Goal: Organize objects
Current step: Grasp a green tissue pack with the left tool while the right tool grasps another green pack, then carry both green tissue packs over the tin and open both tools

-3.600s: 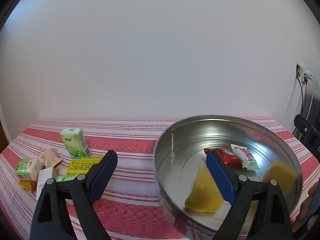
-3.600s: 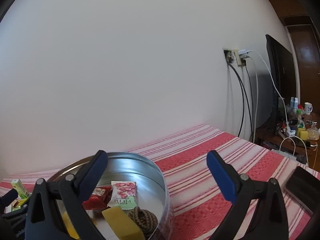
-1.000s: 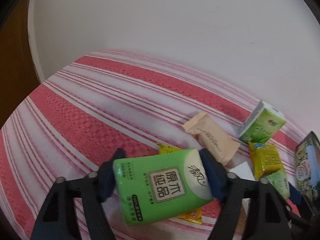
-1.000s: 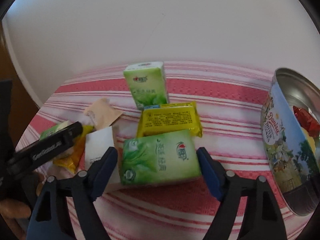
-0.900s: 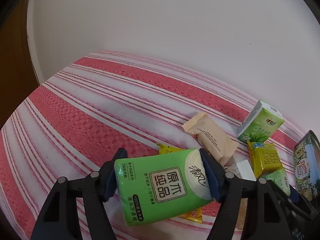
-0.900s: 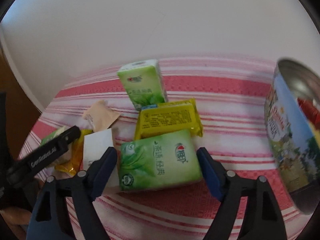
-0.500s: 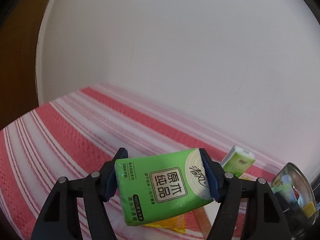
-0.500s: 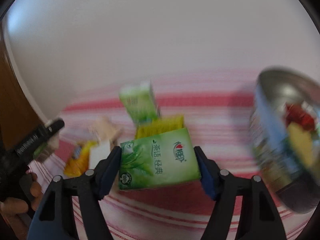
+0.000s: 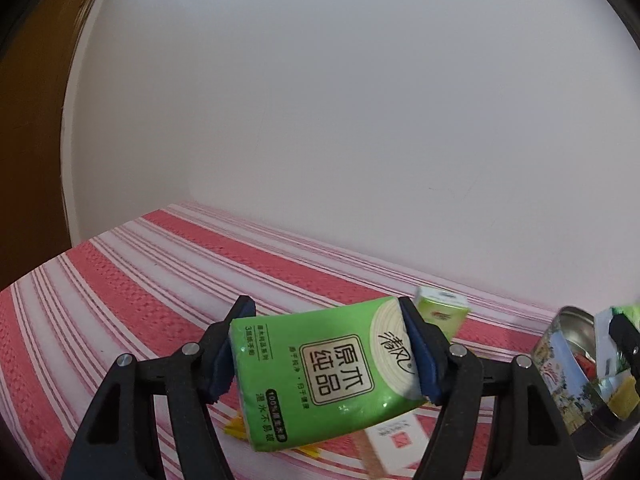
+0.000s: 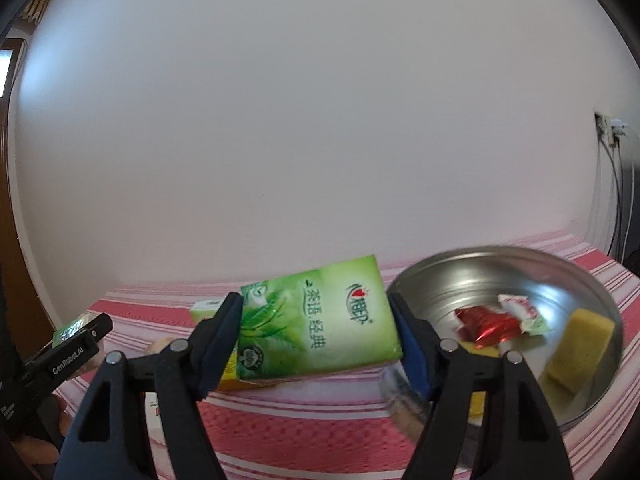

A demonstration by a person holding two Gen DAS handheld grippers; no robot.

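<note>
My left gripper (image 9: 324,354) is shut on a bright green tissue pack (image 9: 320,372) and holds it above the striped cloth. My right gripper (image 10: 318,340) is shut on a green tea-print tissue pack (image 10: 320,320), lifted and tilted, just left of the round metal tin (image 10: 600,304). The tin holds a red wrapper (image 10: 486,326), a white sachet (image 10: 520,308) and yellow sponge pieces (image 10: 576,344). The tin also shows at the right edge of the left wrist view (image 9: 560,372).
On the red-and-white striped cloth (image 9: 120,280) lie another green tissue pack (image 9: 440,312), a white packet (image 9: 396,440) and yellow packets (image 10: 228,376). The white wall stands close behind. Wall sockets with cables (image 10: 612,132) are at the far right.
Both grippers have lifted their tissue packs off the cloth. The right one has swung right toward the tin; the left one has risen and tilted up.
</note>
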